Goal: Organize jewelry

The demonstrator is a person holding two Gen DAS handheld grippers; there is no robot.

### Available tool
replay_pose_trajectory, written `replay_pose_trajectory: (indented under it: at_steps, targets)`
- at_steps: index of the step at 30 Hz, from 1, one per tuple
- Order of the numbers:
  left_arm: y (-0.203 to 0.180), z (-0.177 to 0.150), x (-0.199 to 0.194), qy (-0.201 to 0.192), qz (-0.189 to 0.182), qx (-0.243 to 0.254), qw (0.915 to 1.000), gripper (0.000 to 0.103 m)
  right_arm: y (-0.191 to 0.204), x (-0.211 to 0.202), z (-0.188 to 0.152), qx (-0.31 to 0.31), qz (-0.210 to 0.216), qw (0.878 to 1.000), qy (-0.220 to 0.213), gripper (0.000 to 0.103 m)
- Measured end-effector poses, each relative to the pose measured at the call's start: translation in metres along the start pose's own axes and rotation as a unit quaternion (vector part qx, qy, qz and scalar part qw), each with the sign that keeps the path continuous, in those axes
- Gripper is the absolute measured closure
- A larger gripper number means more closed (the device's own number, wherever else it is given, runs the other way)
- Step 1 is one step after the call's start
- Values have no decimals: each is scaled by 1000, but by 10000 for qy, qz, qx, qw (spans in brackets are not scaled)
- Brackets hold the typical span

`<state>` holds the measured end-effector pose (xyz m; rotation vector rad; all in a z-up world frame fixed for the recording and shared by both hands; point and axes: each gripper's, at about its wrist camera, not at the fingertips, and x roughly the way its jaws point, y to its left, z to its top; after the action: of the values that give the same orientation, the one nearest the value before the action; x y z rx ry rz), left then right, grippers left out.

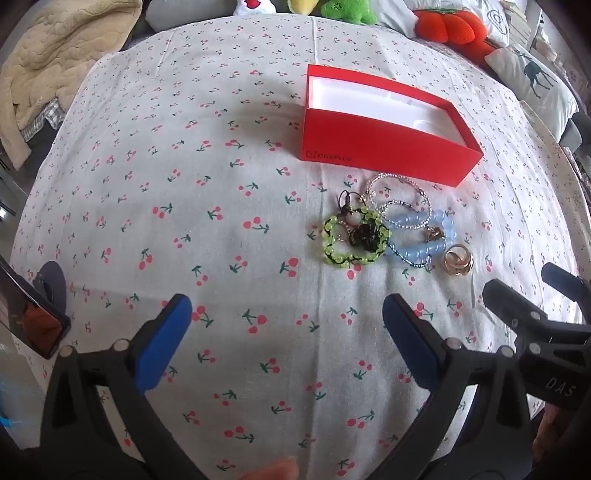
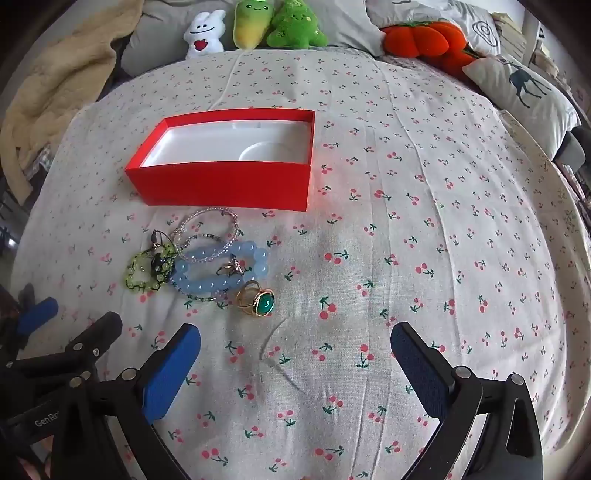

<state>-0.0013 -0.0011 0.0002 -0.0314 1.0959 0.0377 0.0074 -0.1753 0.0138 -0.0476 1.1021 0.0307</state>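
An open red box (image 1: 380, 147) (image 2: 229, 182) with a white lining lies on the cherry-print bedsheet. In front of it lies a heap of jewelry: a green bead bracelet (image 1: 351, 240) (image 2: 147, 271), a blue bead bracelet (image 1: 432, 240) (image 2: 221, 273), thin clear bead bracelets (image 1: 399, 192) (image 2: 210, 230), and a gold ring with a green stone (image 2: 258, 301) (image 1: 458, 258). My left gripper (image 1: 288, 321) is open and empty, below and left of the heap. My right gripper (image 2: 295, 343) is open and empty, below and right of the ring.
Plush toys (image 2: 255, 26), an orange plush (image 2: 424, 40) and a deer pillow (image 2: 521, 92) line the far side of the bed. A beige blanket (image 1: 55, 66) lies at far left. A dark device (image 1: 29, 317) sits at the left edge.
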Motion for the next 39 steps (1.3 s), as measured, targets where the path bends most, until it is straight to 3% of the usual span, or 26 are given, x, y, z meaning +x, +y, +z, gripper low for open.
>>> replay_pose_trajectory:
  at_steps: [39]
  targets:
    - [10, 7, 3, 101, 59, -237, 9997, 1, -3, -2, 4, 77, 71, 9999, 40, 0]
